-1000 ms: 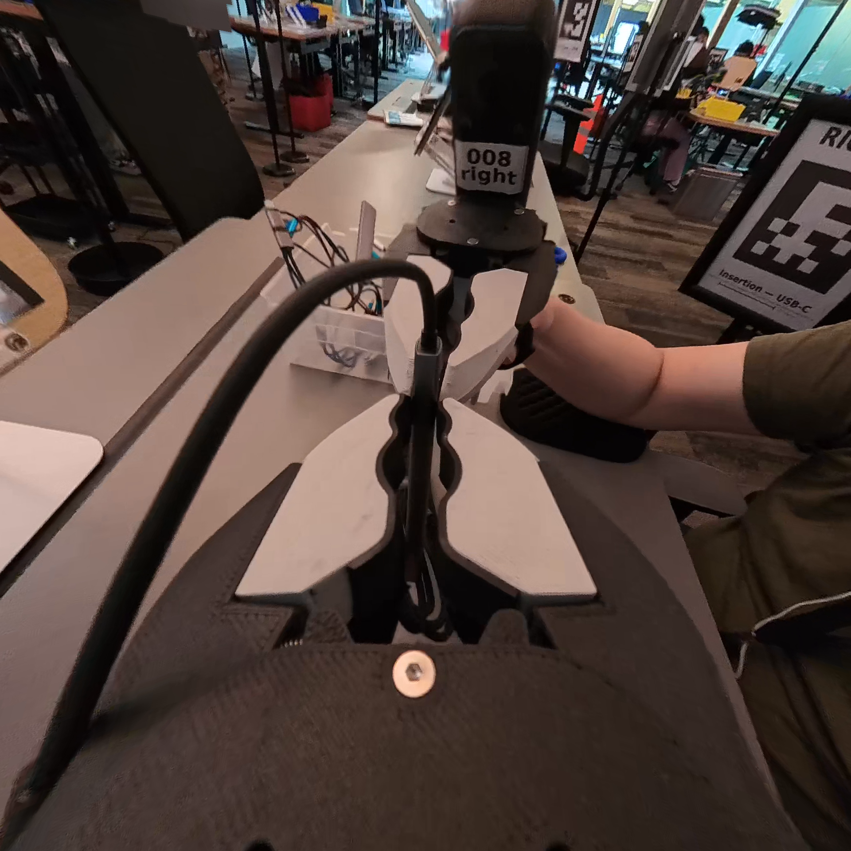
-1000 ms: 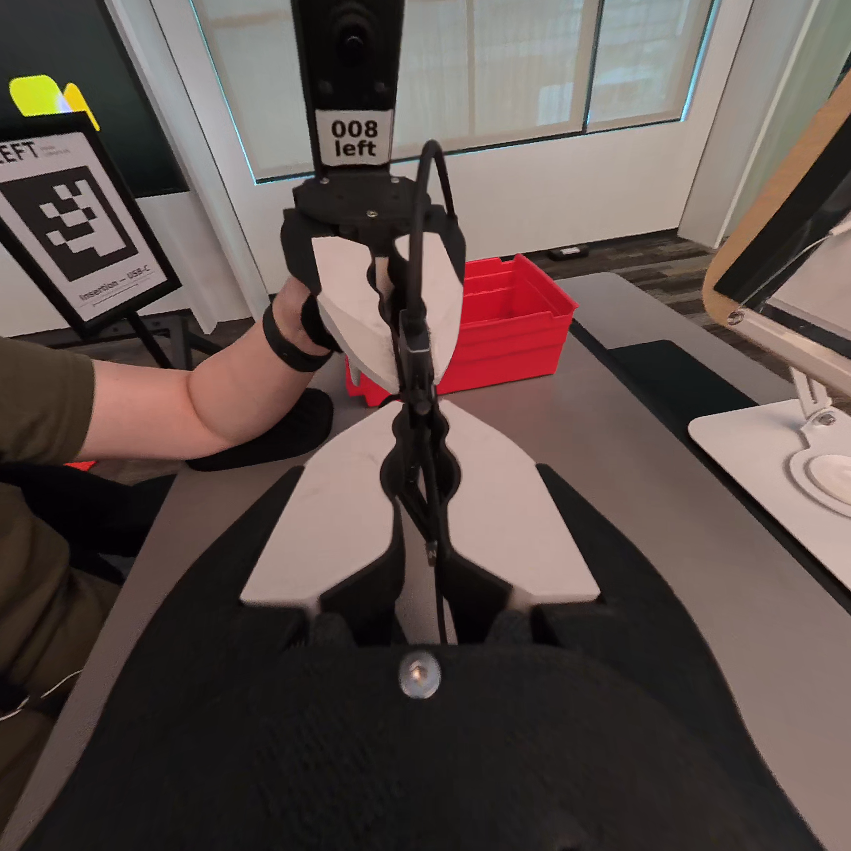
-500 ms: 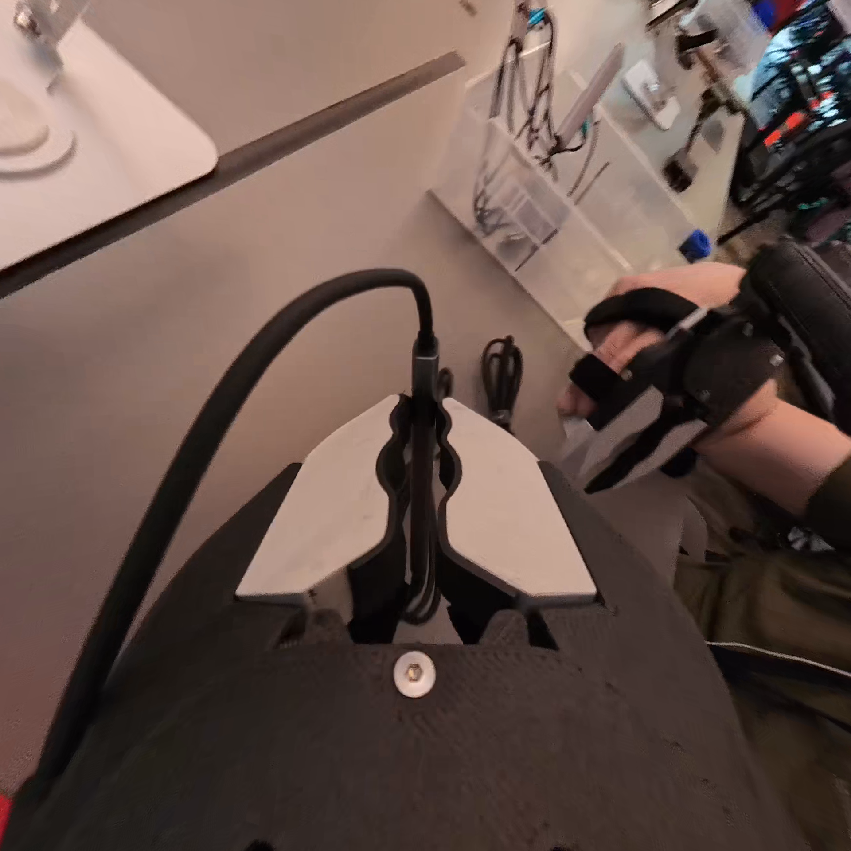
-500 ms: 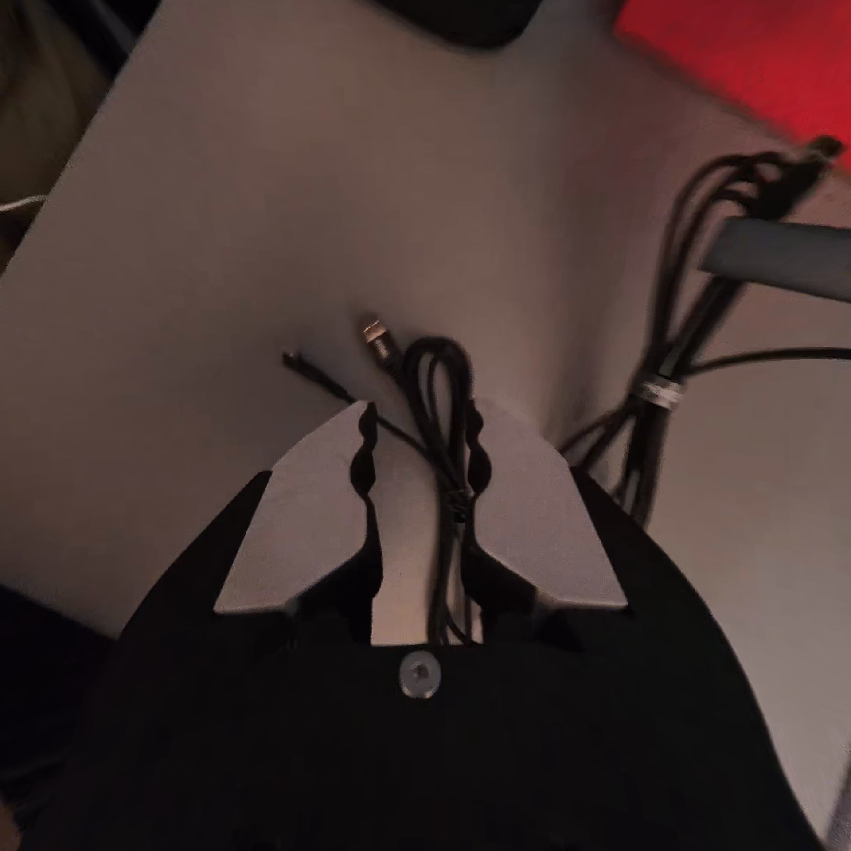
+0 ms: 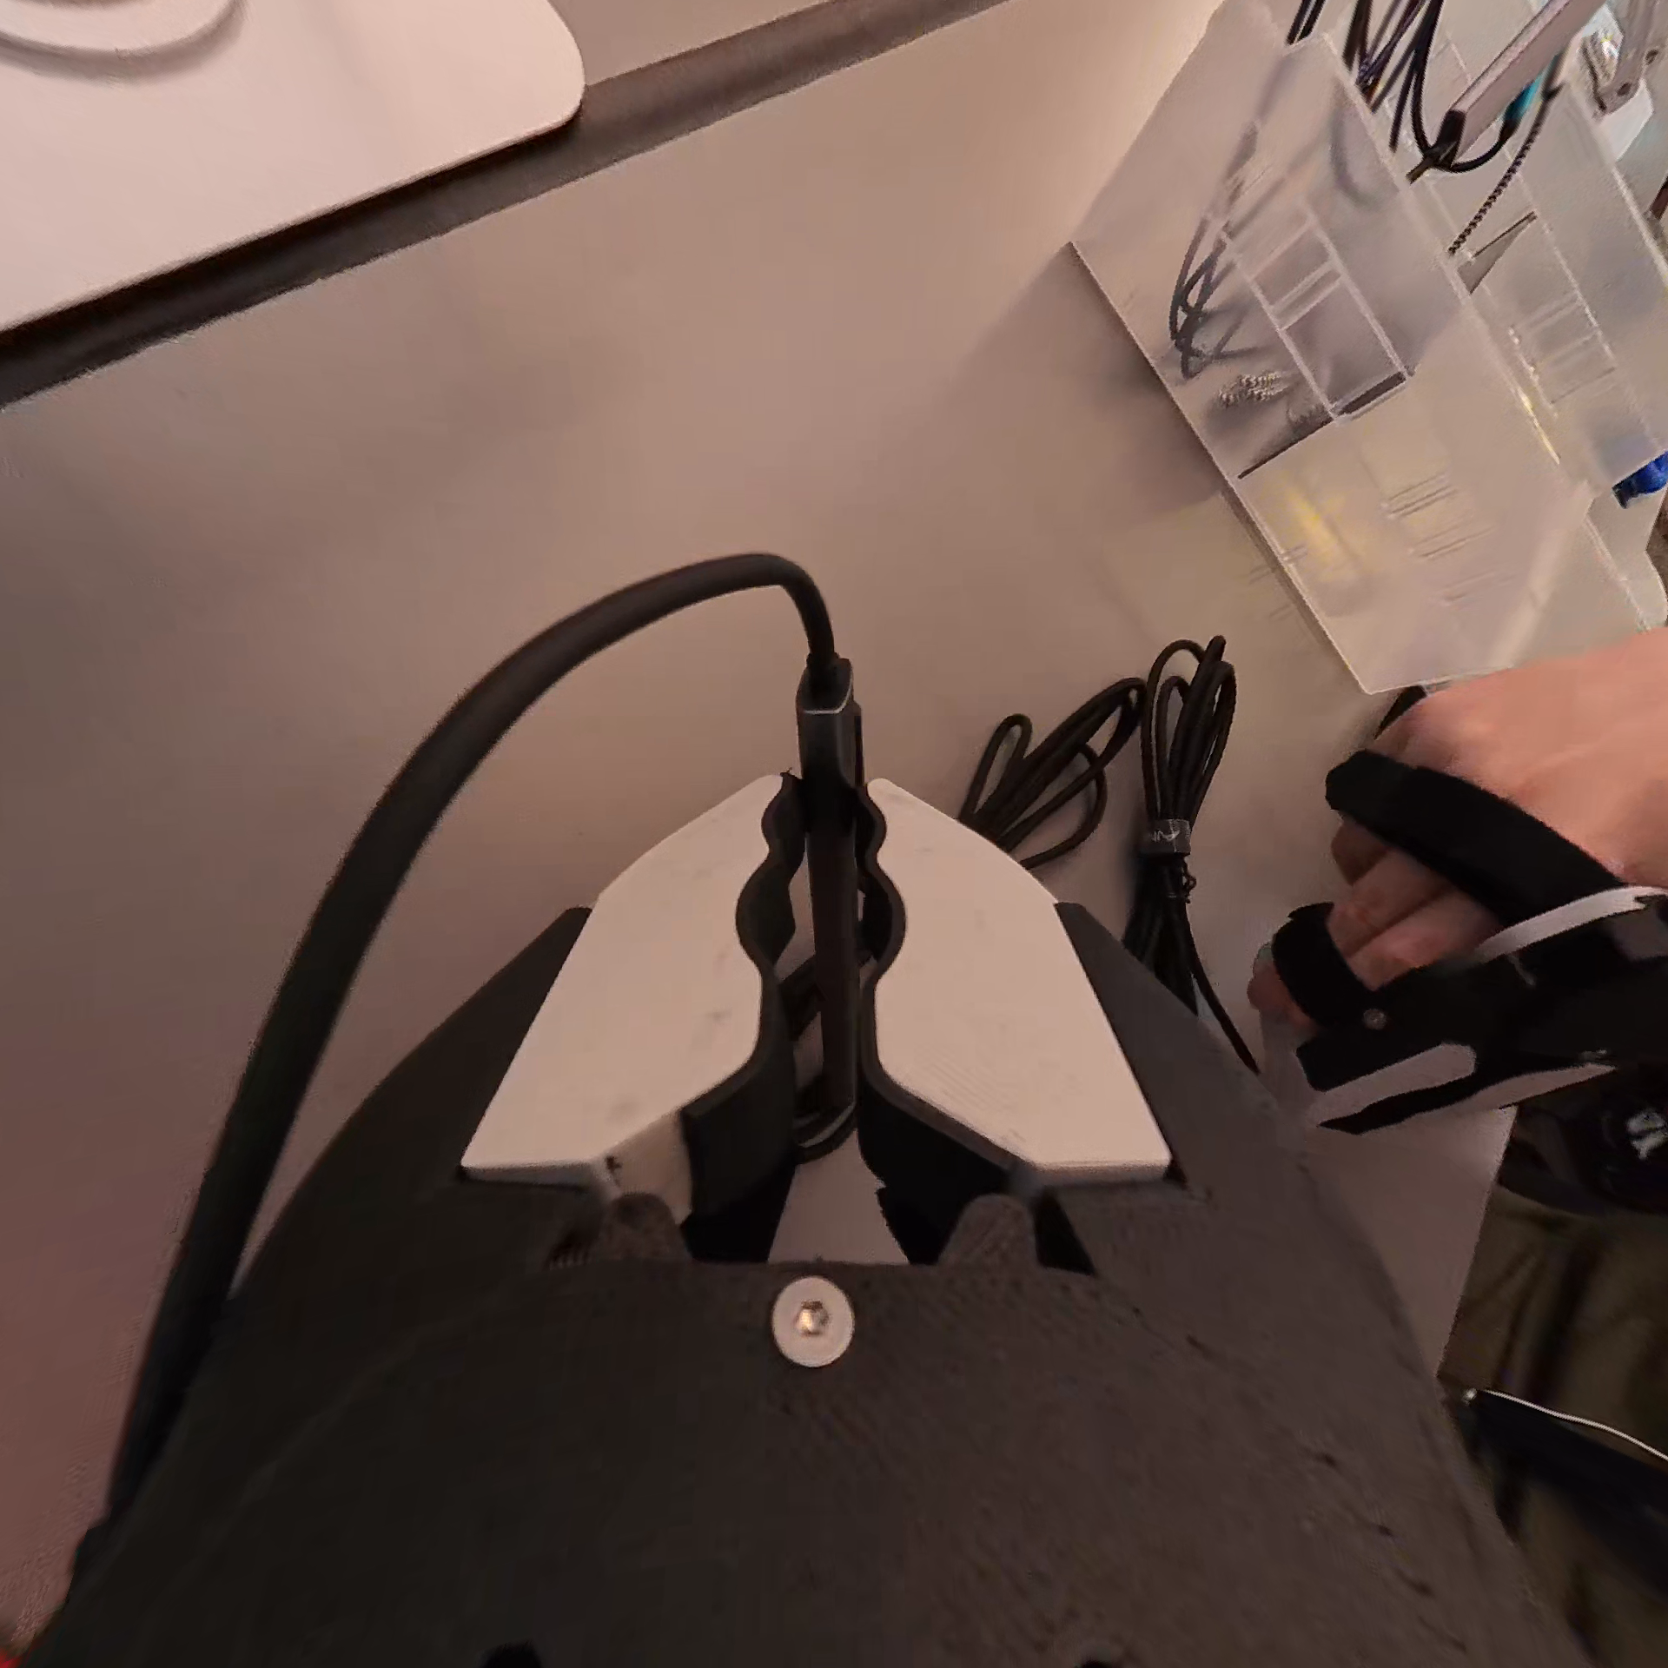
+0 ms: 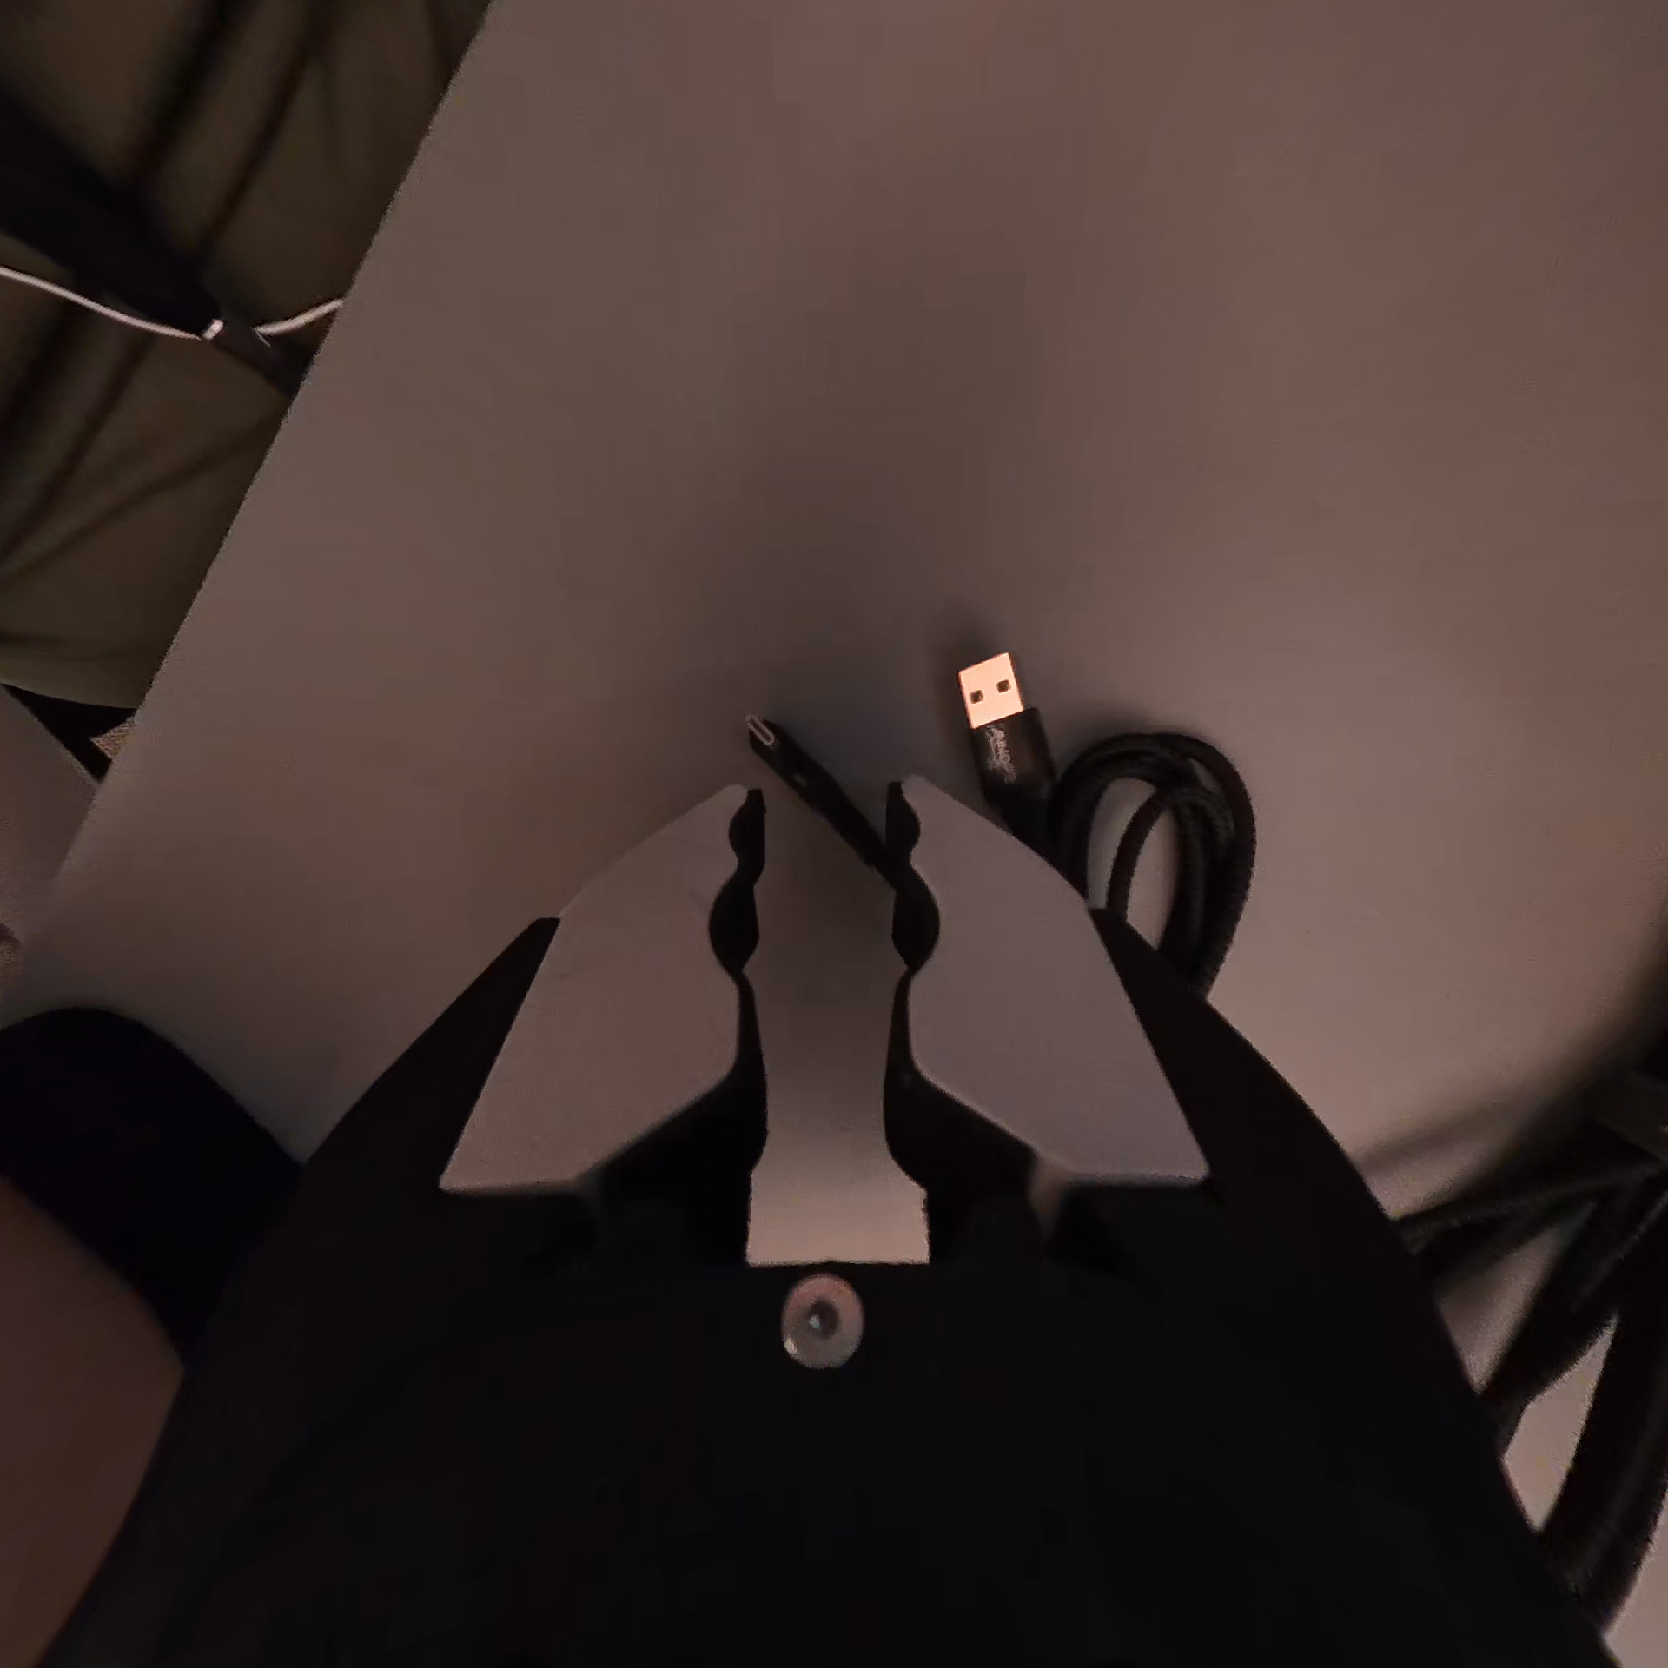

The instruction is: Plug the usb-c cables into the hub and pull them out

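Two claws: my left claw (image 5: 823, 794) pinches the slim dark-grey metal hub (image 5: 826, 722). My right claw (image 6: 826, 794) hovers spread over the thin black usb-c cable plug (image 6: 794, 767) on the grey counter (image 6: 903, 361). I should centre it before squeezing.

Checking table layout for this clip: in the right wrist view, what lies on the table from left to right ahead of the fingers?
USB-C plug → USB-A plug → coiled black cable; the right gripper is open, empty, above them.

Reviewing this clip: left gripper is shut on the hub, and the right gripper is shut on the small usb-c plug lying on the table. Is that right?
Not quite. The right gripper is open, not shut: the right wrist view shows its jaws apart above the table, with the usb-c plug lying free just ahead of them. The left gripper is indeed shut on the hub.
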The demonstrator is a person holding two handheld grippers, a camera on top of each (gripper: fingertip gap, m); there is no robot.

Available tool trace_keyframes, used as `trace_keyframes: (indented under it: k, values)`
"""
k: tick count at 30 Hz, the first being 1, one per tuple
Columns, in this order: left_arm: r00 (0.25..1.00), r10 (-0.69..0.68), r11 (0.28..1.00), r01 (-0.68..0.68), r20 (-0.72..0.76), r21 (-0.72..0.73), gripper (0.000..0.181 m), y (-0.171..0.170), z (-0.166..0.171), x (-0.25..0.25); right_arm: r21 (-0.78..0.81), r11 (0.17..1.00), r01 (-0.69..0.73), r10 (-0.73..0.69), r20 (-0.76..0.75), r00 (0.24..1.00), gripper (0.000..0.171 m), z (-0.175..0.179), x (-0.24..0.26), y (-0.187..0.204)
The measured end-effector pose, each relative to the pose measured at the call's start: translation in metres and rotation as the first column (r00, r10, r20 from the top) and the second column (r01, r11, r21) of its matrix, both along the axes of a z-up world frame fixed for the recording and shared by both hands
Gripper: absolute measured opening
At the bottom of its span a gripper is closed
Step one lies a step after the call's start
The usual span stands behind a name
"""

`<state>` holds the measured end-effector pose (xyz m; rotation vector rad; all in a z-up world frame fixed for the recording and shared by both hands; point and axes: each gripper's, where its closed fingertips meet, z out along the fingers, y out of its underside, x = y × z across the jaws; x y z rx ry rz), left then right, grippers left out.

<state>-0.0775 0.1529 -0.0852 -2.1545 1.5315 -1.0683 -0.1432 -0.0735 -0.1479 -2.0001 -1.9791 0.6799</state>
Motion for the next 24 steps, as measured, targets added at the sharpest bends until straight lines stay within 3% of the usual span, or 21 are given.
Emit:
trace_keyframes:
  k: [9, 14, 18, 21, 24]
  values:
    - [0.998, 0.002, 0.983, -0.015, -0.07, -0.183, 0.017, -0.001, -0.019, -0.003, -0.014, 0.999, -0.029, 0.029, 0.043, 0.999, 0.009, -0.009, -0.004, 0.001]
    - [0.997, 0.053, 0.96, -0.068, -0.061, -0.271, 0.036, 0.007, -0.013, -0.005, -0.078, 0.996, 0.036, -0.048, -0.156, 0.987, 0.009, 0.03, -0.016, 0.007]
    - [0.993, 0.12, 0.952, -0.113, 0.008, -0.285, 0.044, 0.02, 0.009, -0.01, -0.081, 0.981, 0.177, -0.193, -0.296, 0.935, 0.009, 0.066, -0.009, 0.03]
    - [0.984, 0.138, 0.962, -0.108, 0.109, -0.249, 0.041, 0.026, 0.04, -0.014, -0.111, 0.941, 0.319, -0.337, -0.392, 0.856, 0.009, 0.088, 0.001, 0.055]
    - [0.937, 0.004, 0.984, 0.059, 0.348, -0.17, 0.027, 0.006, 0.097, -0.013, -0.21, 0.907, 0.365, -0.42, -0.494, 0.761, 0.008, 0.11, 0.009, 0.066]
